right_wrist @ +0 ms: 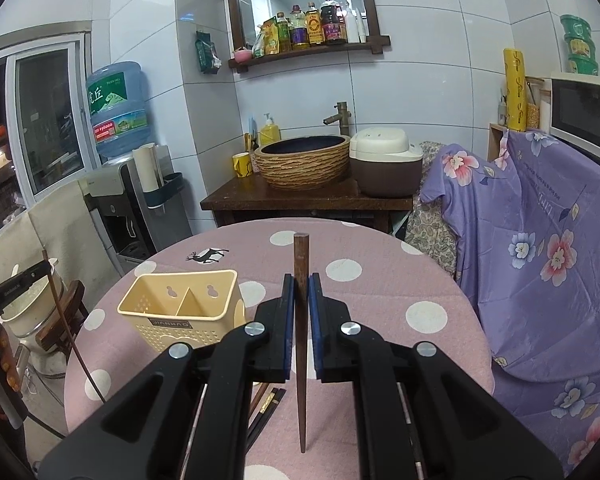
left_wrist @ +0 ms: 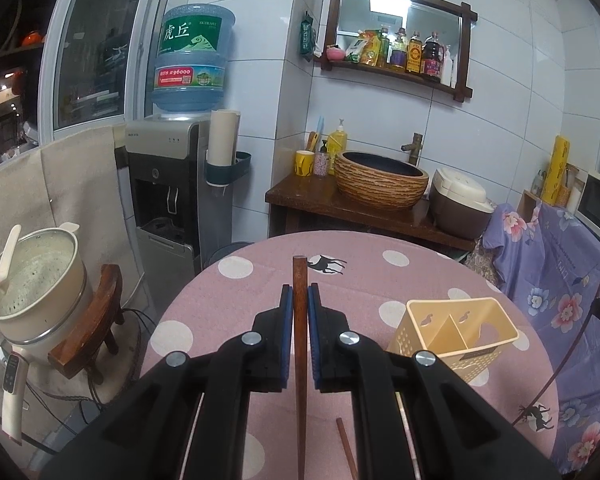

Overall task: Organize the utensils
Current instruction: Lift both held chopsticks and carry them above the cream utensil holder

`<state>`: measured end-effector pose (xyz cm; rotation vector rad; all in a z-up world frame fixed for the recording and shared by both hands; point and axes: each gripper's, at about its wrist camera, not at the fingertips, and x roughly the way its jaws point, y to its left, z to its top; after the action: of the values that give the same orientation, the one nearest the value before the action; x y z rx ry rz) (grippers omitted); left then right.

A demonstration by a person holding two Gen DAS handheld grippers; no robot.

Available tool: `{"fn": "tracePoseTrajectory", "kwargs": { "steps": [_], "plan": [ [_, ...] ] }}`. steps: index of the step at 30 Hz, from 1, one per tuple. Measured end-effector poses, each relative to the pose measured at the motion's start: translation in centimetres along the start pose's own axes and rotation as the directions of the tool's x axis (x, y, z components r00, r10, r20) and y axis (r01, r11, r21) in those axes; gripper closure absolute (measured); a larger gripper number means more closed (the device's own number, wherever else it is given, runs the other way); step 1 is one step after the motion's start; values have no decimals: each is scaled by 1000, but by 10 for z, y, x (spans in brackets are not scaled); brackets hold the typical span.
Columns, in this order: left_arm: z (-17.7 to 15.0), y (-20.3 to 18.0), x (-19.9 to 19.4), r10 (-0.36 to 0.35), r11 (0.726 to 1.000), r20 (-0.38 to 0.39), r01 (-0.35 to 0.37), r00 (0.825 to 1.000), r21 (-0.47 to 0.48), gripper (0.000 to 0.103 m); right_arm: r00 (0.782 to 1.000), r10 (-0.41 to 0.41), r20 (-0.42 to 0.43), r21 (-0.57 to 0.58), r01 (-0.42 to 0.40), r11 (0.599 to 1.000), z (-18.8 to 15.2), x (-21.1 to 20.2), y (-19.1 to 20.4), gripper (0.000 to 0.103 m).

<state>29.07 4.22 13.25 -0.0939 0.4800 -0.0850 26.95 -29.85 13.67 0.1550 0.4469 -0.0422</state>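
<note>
My left gripper [left_wrist: 299,294] is shut on a brown wooden chopstick [left_wrist: 300,344] and holds it above the pink dotted table [left_wrist: 236,312]. My right gripper [right_wrist: 301,284] is shut on another brown wooden chopstick [right_wrist: 301,336], its thin tip pointing down at the table. A yellow two-compartment utensil holder stands upright on the table, to the right of the left gripper [left_wrist: 452,336] and to the left of the right gripper [right_wrist: 182,308]. More chopsticks lie on the cloth under the grippers [right_wrist: 266,408], one also in the left wrist view [left_wrist: 346,452]. The other gripper and its chopstick show at each view's edge.
A water dispenser [left_wrist: 168,184] and a white cooking pot on a wooden stool [left_wrist: 32,280] stand left of the table. A wooden counter with a basin [right_wrist: 304,162] and rice cooker [right_wrist: 386,164] is behind it. A purple floral cloth [right_wrist: 540,260] covers furniture on the right.
</note>
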Motion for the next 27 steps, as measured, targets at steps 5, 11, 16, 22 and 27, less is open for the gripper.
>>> {"fn": "tracePoseTrajectory", "kwargs": {
  "steps": [5, 11, 16, 22, 27],
  "plan": [
    [15, -3, -5, -4, 1000, 29, 4, 1000, 0, 95, 1000, 3, 7, 3, -3, 1000, 10, 0, -1, 95],
    [50, -19, -21, -26, 999, 87, 24, 996, 22, 95, 999, 17, 49, -5, -16, 1000, 43, -9, 7, 95],
    [88, -36, -41, -76, 997, 147, 73, 986, 25, 95, 989, 35, 144, -19, -32, 999, 97, -34, 22, 95],
    [124, -66, -52, -129, 992, 206, 129, 970, 17, 95, 968, 110, 225, 8, -115, 993, 149, -53, 50, 95],
    [127, -86, -37, -155, 987, 227, 162, 961, -10, 95, 961, 139, 237, 5, -145, 989, 151, -39, 77, 95]
  ]
}}
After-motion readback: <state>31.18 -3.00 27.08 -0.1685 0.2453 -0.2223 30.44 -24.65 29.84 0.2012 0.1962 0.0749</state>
